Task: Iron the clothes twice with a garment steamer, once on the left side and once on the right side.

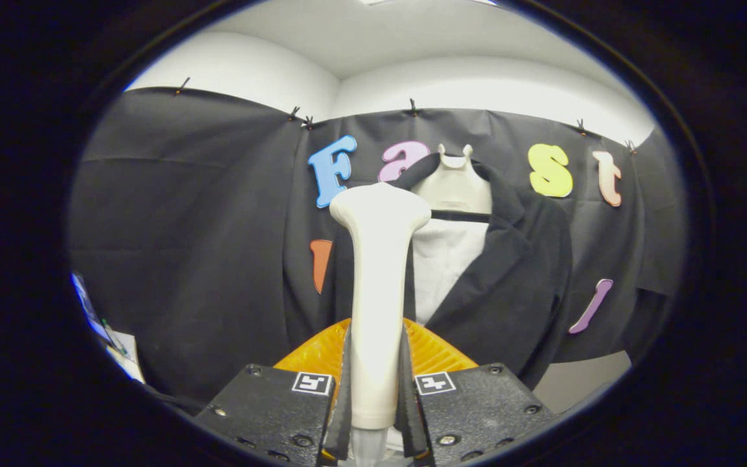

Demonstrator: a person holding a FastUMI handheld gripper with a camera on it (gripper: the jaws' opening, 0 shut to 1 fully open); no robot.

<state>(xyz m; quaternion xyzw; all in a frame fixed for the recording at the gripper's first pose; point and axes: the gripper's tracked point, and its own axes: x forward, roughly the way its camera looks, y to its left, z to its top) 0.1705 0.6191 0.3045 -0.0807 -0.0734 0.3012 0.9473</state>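
Gripper: the gripper [377, 395] sits at the bottom centre of the frame, its two fingers [341, 402] clenched on the handle of the steamer, one pressing each side.
Steamer: a cream plastic garment steamer with a long handle and a flared head [379, 259] stands upright from between the fingers to the middle of the frame; a pale stub of it pokes out below the grip.
Clothes: a black jacket with a textured weave [509, 279] hangs just right of centre, beyond the steamer, open at the front over a white quilted panel [445, 259].
Hanger: a cream plastic hanger with two small prongs at its top [454, 178] carries the jacket at upper centre.
In the way: the steamer's handle and head cover the jacket's near lapel; whether the head touches the cloth, I cannot tell.
Orange piece: a ribbed orange plastic dome [435, 350] shows low in the frame, just ahead of the fingers and behind the handle.
Papers: some sheets [120, 350] lie at the lower left edge, too blurred to read.
Markings: a small black-and-white square tag [312, 383] sits on each gripper block; these carry patterns, not words.
Backdrop: black cloth wall [185, 246] clipped along its top, white wall above.
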